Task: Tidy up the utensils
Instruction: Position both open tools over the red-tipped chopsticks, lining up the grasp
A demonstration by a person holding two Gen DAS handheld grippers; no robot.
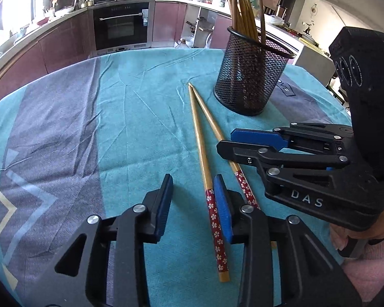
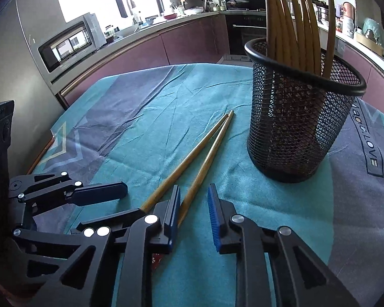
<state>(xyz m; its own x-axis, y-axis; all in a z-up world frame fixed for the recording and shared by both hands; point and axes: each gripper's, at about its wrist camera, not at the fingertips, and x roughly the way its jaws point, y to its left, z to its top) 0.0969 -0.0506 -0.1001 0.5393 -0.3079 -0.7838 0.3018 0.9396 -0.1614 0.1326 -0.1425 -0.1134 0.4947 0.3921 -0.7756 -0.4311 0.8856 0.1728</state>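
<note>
Two wooden chopsticks with red flower-patterned handles [image 1: 204,158] are seen lying on a wrinkled teal and grey-purple tablecloth [image 1: 130,117], their thin tips meeting at the far end and their patterned ends spread apart at the near end. Just to the right of the tips, a black wire-mesh cylindrical holder [image 1: 251,74] is stood upright on the cloth, and a bundle of plain brown chopsticks [image 1: 243,12] is held inside it, leaning against its rim.

The left gripper [image 1: 194,192], black with blue pads, is held low over the near part of the cloth. Its jaws are set at a narrow gap; the left chopstick's patterned handle is seen just beside the inner face of the right-hand pad, but whether it is touched cannot be told, and nothing is clamped.

The right gripper [image 2: 194,204] is held over the right-hand chopstick, whose shaft is seen passing under the left-hand finger. A narrow gap is kept between the pads and nothing is gripped.

In the left wrist view, the right gripper is seen reaching in from the right, with a hand [image 1: 358,232] and a pink sleeve [image 1: 371,268] below it.
</note>
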